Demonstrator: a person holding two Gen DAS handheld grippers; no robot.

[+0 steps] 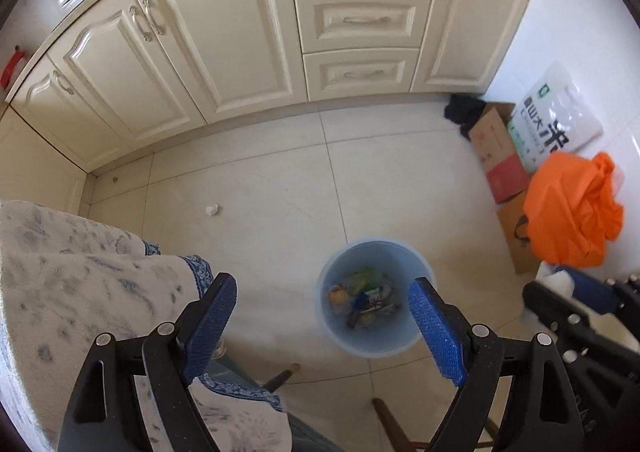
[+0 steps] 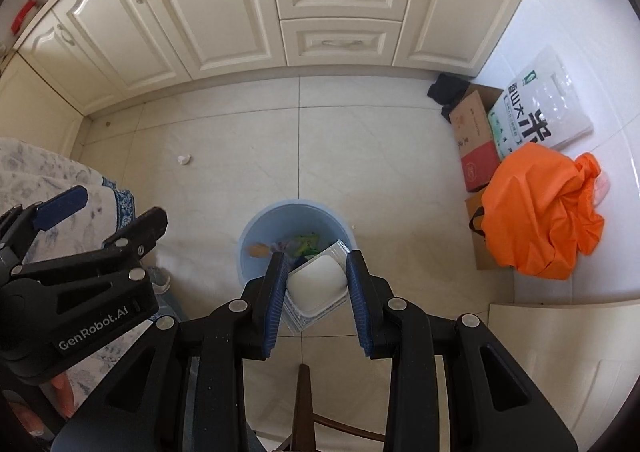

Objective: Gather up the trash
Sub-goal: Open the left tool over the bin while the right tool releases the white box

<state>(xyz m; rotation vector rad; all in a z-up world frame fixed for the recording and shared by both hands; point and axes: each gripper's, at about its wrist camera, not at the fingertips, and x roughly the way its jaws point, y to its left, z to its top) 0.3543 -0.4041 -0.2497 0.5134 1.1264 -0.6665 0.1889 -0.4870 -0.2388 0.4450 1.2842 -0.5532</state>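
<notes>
A pale blue trash bin [image 1: 352,344] stands on the tiled floor and holds several bits of colourful rubbish. My left gripper [image 1: 322,284] hangs above it, open, with nothing between its blue pads. My right gripper [image 2: 317,256] is shut on a white plastic food container [image 2: 318,280], held over the near rim of the bin [image 2: 296,207]. A small crumpled white paper [image 1: 212,209] lies on the floor to the left, also in the right wrist view as the paper [image 2: 184,160]. In that view the left gripper [image 2: 120,208] shows at the left edge.
Cream kitchen cabinets [image 1: 224,44] run along the back. At the right stand cardboard boxes [image 1: 500,156], a rice bag [image 1: 560,116] and an orange bag [image 1: 572,212]. A table with a blue-patterned cloth [image 1: 72,272] fills the left. Wooden chair legs [image 2: 302,404] lie below.
</notes>
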